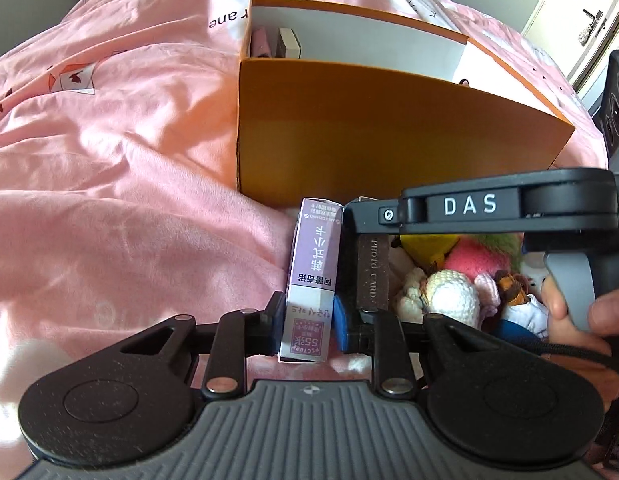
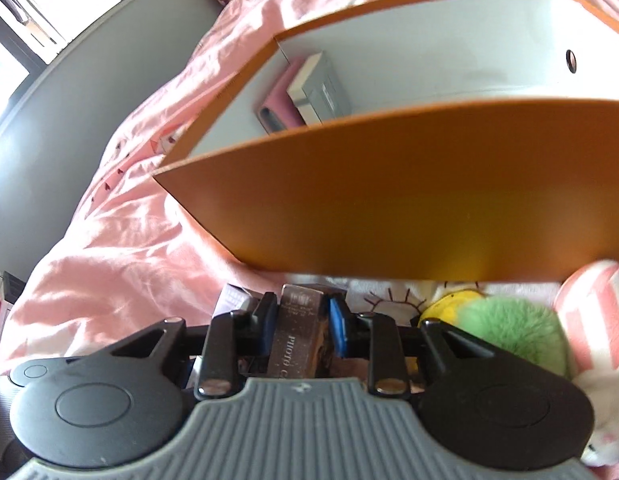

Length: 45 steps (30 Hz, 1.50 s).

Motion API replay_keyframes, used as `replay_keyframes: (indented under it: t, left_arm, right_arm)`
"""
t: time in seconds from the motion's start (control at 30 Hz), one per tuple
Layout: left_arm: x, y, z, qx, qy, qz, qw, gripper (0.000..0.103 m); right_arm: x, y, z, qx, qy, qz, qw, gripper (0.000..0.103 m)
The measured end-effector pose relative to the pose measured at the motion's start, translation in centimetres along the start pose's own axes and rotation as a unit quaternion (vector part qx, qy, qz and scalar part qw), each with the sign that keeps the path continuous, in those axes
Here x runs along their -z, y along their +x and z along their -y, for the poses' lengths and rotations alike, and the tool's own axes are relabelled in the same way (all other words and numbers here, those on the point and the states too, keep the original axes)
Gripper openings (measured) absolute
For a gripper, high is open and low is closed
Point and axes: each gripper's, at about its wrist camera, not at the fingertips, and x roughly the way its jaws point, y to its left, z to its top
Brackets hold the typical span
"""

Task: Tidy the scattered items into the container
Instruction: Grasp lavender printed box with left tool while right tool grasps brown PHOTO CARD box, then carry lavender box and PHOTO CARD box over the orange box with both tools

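Two hand-held tools work side by side at the near wall of the orange box [image 1: 389, 128], which stands open on a bed covered by a pink quilt [image 1: 109, 160]. The left tool [image 1: 305, 320] is clamped on a lilac card box [image 1: 313, 280], held upright by its short end, probably so it can be lowered on edge into the box. The right tool [image 2: 299, 320] grips a brown photo-card box [image 2: 297, 332] in the same way; in the left view it reaches in from the right, just beside the lilac box. Inside the orange box, at its far left corner, a pink box [image 2: 281, 104] and a grey-white box [image 2: 317, 88] already stand together, which suggests that slim packs are being filed in a row. A heap of plush toys [image 1: 449, 280] lies against the box's near wall, right of the tools. The box floor and its right half are hidden by the wall; the toys are partly covered by the right tool and a hand [image 1: 577, 320].
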Motion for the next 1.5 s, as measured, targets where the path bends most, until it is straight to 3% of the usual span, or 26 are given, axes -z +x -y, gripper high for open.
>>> replay_keyframes:
  t: [0.27, 0.63, 1.33, 1.5]
  left_arm:
    - [0.1, 0.3, -0.4, 0.0, -0.005, 0.014, 0.9999, 0.03]
    - [0.3, 0.9, -0.5, -0.001, -0.003, 0.029, 0.9996, 0.028]
    - [-2.1, -5.8, 1.1, 0.026, 0.004, 0.103, 0.9944, 0.027]
    - [-3.6, -7.7, 1.6, 0.031, 0.012, 0.123, 0.9918, 0.027]
  right_arm:
    - [1.7, 0.8, 0.7, 0.003, 0.036, -0.031, 0.999, 0.036]
    - [2.4, 0.5, 0.9, 0.006, 0.03, -0.022, 0.999, 0.03]
    - [1.2, -7.0, -0.1, -0.026, 0.013, 0.041, 0.999, 0.025]
    - [0.2, -9.9, -0.5, -0.034, 0.006, 0.072, 0.997, 0.025]
